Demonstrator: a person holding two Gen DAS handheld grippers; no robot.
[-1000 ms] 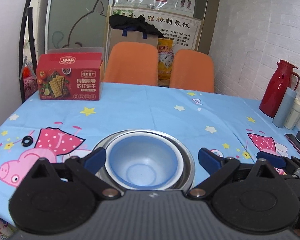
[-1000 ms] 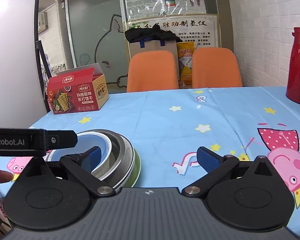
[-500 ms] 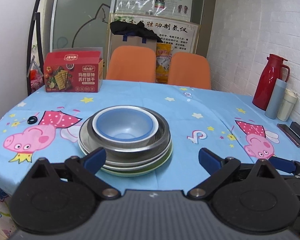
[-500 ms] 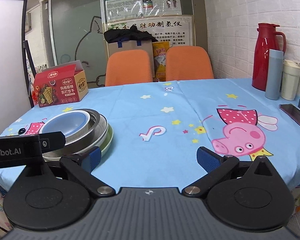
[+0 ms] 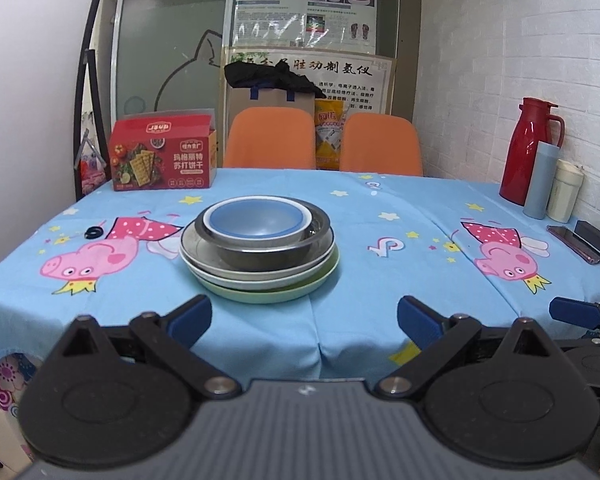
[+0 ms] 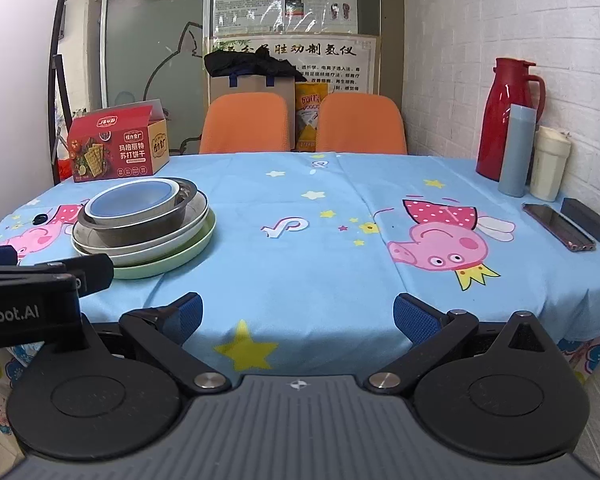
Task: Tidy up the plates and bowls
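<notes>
The left gripper (image 5: 304,316) hangs off the near edge of the worktop (image 5: 400,216), jaws spread wide with nothing between them, pointed straight at the stack. The right gripper (image 6: 296,314) is likewise wide apart and empty, off the same edge, with the stack ahead and to its left. The dishes sit nested near the middle-left of the worktop: a blue bowl (image 5: 258,220) inside a steel bowl (image 5: 260,254), these on a white plate (image 5: 236,276), and a pale green plate (image 5: 260,294) at the bottom. No loose plate or bowl shows anywhere else on the cloth. By that, the stacking looks finished and neither gripper is near the stack, so the step in hand reads as the close of the task. If anything remains, it is a check that the stack sits centred; the steel bowl seems slightly off to the right of the plates beneath.
</notes>
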